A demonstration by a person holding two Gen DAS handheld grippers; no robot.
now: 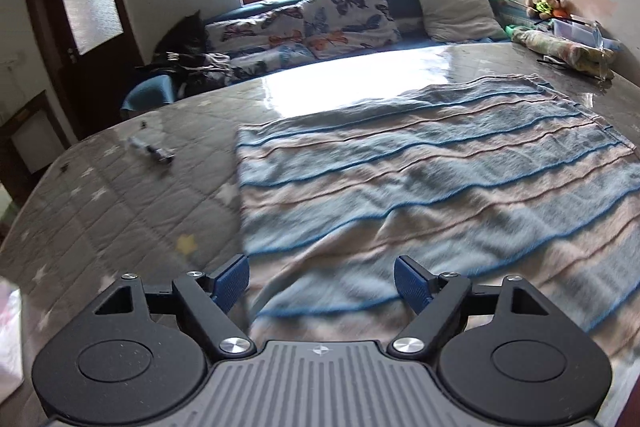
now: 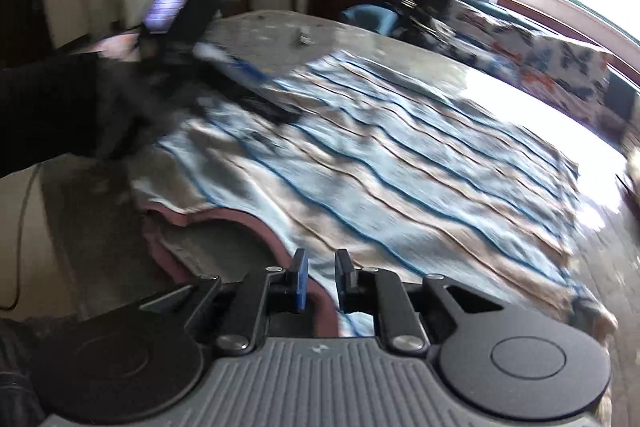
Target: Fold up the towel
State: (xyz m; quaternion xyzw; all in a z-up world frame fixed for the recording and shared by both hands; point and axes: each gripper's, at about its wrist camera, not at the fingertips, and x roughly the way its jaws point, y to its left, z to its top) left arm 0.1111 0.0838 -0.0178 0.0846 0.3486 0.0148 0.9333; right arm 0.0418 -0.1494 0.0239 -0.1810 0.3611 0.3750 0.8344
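On glossy grey star-quilted tabletop point(image 1: 120, 195), spread blue-and-beige striped terry towel point(image 1: 420, 167): near-left corner under released left gripper point(image 1: 320, 283), near hem at almost-clenched right gripper point(image 2: 322, 279), grasp unclear.

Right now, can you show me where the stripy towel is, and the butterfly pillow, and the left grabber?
towel point(image 1: 420, 179), left wrist view, on a blue stripe near its middle.
butterfly pillow point(image 1: 348, 15), left wrist view, on its printed front.
left gripper point(image 1: 322, 283), left wrist view, midway between its blue fingertips.

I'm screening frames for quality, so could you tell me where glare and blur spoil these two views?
Left wrist view: window glare whitens the table beyond the towel, near edge smeared. Right wrist view: motion blur streaks the towel and left gripper; window corner blown out.
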